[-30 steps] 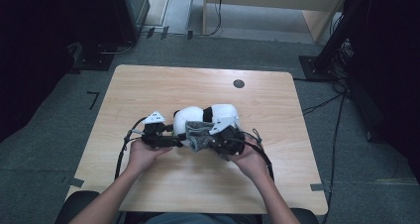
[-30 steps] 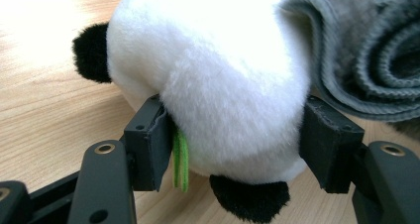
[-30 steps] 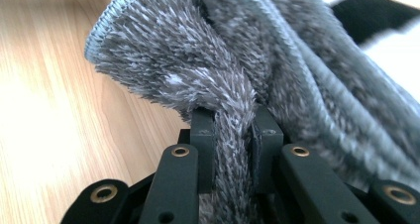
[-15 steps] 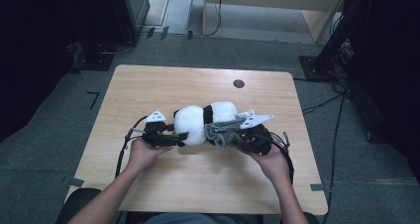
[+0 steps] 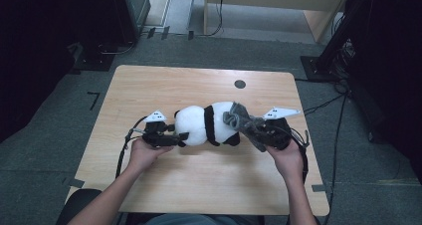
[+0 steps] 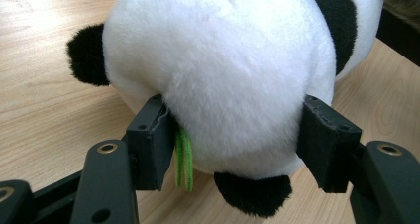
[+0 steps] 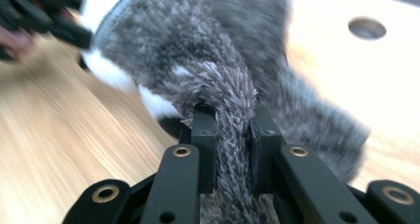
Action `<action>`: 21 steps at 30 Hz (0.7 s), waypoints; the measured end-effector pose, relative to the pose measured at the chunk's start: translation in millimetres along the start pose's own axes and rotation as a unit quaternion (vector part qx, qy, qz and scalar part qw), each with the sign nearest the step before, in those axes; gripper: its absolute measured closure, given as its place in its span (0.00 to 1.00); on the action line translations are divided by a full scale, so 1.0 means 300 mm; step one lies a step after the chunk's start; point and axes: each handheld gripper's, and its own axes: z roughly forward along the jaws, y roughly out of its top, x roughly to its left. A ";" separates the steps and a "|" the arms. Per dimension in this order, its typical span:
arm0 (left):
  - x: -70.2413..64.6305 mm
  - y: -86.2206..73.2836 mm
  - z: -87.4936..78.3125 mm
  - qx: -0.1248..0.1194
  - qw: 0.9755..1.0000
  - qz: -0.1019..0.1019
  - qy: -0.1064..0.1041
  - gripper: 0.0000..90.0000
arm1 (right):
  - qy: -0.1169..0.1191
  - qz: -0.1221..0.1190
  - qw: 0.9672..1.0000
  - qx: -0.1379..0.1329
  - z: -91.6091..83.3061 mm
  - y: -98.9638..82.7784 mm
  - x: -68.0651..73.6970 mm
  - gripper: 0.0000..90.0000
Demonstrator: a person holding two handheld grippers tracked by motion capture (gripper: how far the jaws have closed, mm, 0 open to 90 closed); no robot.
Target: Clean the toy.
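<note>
Room: grey carpet floor (image 5: 59, 150) runs all round, with dark equipment stands at the left and right and a pale wooden cabinet (image 5: 278, 6) at the far side.
Desk: light wood desk (image 5: 164, 85) with rounded corners; a round dark hole (image 5: 240, 84) sits near the far edge, right of the middle.
Person: both forearms come in from the near edge, each hand on a gripper, one at either end of the toy.
Panda: black and white plush panda (image 5: 206, 125) lies on its side across the middle of the desk, its long axis running from the left edge toward the right edge, nearer the near half than the far.
Grey cloth: fuzzy grey cloth (image 5: 244, 123) is wrapped over the panda's right end and pulled out toward the right edge.
Left gripper: left gripper (image 5: 171, 138) is at the panda's left end; in the left gripper view its claw stands part way apart and is clamped on the white rounded end (image 6: 237, 85), a pad pressed into the fur on each side.
Right gripper: right gripper (image 5: 256, 130) is near the right edge; its claw is nearly together, clamped on a bunched fold of the grey cloth.
Tag: small green loop tag (image 6: 184, 159) hangs from the panda just beside the left pad.
</note>
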 end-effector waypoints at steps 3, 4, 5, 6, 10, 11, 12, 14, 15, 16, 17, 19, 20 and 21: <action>0.000 0.003 0.000 0.000 1.000 -0.001 0.001 0.41 | 0.010 -0.009 1.000 -0.011 -0.002 0.041 0.032 0.87; -0.001 0.003 -0.001 0.001 1.000 -0.002 0.001 0.41 | 0.011 -0.014 1.000 -0.013 0.003 0.051 0.044 0.87; -0.001 0.004 0.000 0.000 1.000 -0.003 0.000 0.41 | 0.015 -0.020 1.000 -0.014 0.015 0.068 0.063 0.87; -0.002 0.004 0.000 -0.001 1.000 -0.004 0.000 0.42 | 0.020 -0.024 0.999 -0.015 0.028 0.082 0.078 0.87; -0.002 0.006 0.001 0.000 1.000 -0.001 0.000 0.43 | 0.041 -0.042 0.998 -0.016 0.101 0.131 0.146 0.87; -0.001 0.006 0.001 0.000 1.000 -0.001 0.000 0.43 | 0.046 -0.048 0.998 -0.013 0.126 0.144 0.167 0.87; -0.002 0.006 0.001 -0.001 1.000 -0.001 0.000 0.43 | 0.052 -0.057 0.997 -0.011 0.160 0.157 0.192 0.87; -0.001 0.006 0.000 0.000 1.000 0.000 0.000 0.42 | 0.059 -0.066 0.996 -0.006 0.208 0.172 0.229 0.87; -0.001 0.006 0.001 0.000 1.000 0.000 0.000 0.42 | 0.062 -0.070 0.996 -0.002 0.236 0.178 0.247 0.87; -0.001 0.006 0.000 0.001 1.000 0.000 0.000 0.42 | 0.067 -0.075 0.995 0.001 0.265 0.181 0.264 0.87; 0.000 0.006 0.001 0.001 1.000 0.000 0.000 0.42 | 0.072 -0.080 0.994 0.008 0.292 0.183 0.279 0.87; 0.001 0.005 0.003 0.000 1.000 -0.003 0.003 0.41 | 0.082 -0.086 0.993 0.025 0.339 0.180 0.306 0.87; 0.002 0.005 0.003 0.002 1.000 -0.002 0.004 0.40 | 0.082 -0.092 0.992 0.030 0.358 0.175 0.319 0.87; 0.003 0.004 0.004 0.002 1.000 -0.002 0.004 0.40 | 0.080 -0.096 0.992 0.030 0.365 0.171 0.326 0.87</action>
